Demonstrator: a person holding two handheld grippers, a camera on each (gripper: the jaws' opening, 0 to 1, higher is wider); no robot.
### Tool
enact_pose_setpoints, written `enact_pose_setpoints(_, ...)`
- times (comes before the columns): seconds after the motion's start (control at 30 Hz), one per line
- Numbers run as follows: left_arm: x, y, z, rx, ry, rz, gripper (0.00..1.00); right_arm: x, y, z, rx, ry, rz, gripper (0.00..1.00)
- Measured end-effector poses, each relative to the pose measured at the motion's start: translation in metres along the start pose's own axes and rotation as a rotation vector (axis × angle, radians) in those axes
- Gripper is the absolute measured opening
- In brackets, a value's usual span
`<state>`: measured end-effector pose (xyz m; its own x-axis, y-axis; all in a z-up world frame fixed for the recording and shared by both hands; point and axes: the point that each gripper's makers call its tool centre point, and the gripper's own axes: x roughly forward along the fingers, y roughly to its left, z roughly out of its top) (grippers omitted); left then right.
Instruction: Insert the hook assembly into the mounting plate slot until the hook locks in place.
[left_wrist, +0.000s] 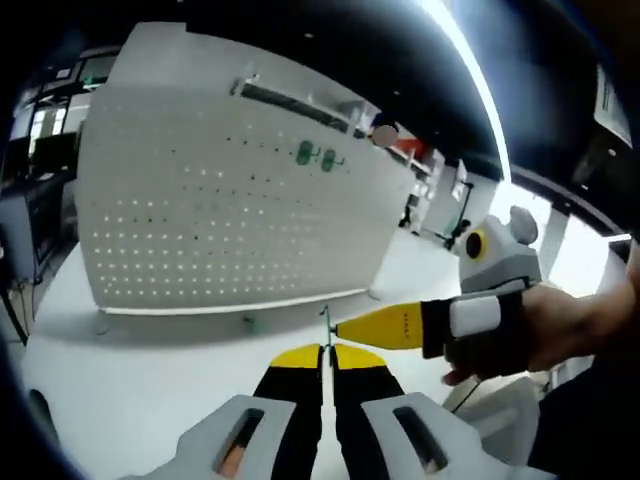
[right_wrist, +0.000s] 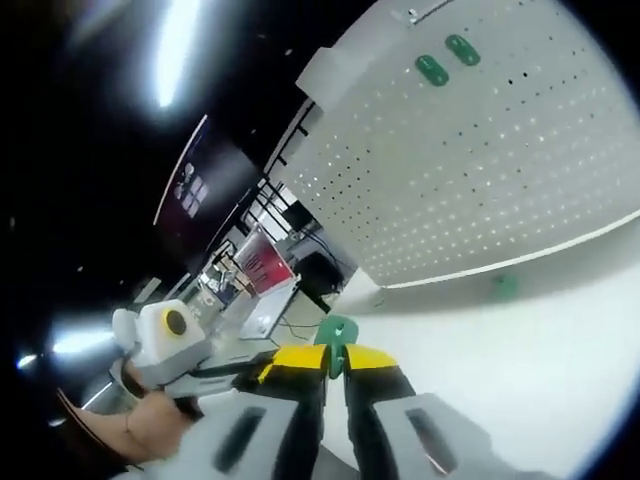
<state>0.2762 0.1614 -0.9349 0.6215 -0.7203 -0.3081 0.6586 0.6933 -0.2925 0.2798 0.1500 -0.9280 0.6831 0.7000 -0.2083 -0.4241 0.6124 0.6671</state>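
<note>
Pegboard (left_wrist: 230, 210), white and full of small holes, stood upright on the white table (left_wrist: 150, 380) with two green hooks (left_wrist: 317, 156) fixed near its upper part. Left gripper (left_wrist: 324, 352) had its yellow-tipped jaws closed on a thin metal pin (left_wrist: 325, 322). Right gripper (right_wrist: 337, 357) was clamped on a small green hook piece (right_wrist: 337, 331), held in front of the board, not touching it.
</note>
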Motion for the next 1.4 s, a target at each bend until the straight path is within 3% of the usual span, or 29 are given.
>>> enact_pose_setpoints(0.37, 0.000, -0.003, 0.000, 0.027, -0.013, -0.007, 0.01, -0.002, 0.001, 0.000, 0.072, -0.027, 0.008, 0.01)
enact_pose_setpoints(0.5, 0.001, -0.007, 0.000, 0.072, -0.007, -0.012, 0.01, -0.003, 0.000, 0.000, 0.085, -0.029, 0.011, 0.00)
enact_pose_setpoints(0.6, 0.000, -0.009, 0.000, 0.115, 0.004, -0.018, 0.02, -0.005, 0.003, 0.000, 0.040, -0.023, 0.013, 0.00)
enact_pose_setpoints(0.77, -0.001, -0.009, 0.003, 0.120, 0.004, -0.024, 0.05, -0.005, 0.009, 0.004, -0.046, -0.023, 0.014, 0.00)
enact_pose_setpoints(0.87, 0.000, -0.012, 0.007, 0.091, -0.008, -0.047, 0.15, -0.005, 0.013, 0.007, -0.114, -0.016, 0.017, 0.00)
enact_pose_setpoints(1.0, -0.001, -0.013, 0.010, 0.112, -0.005, -0.043, 0.25, -0.006, 0.020, 0.012, -0.233, -0.011, 0.017, 0.00)
enact_pose_setpoints(1.07, -0.002, -0.011, 0.011, 0.096, -0.008, -0.045, 0.35, -0.006, 0.022, 0.014, -0.283, -0.011, 0.013, 0.00)
enact_pose_setpoints(1.4, -0.010, -0.009, 0.017, 0.095, -0.025, -0.053, 0.61, -0.006, 0.028, 0.016, -0.389, -0.001, 0.013, 0.00)
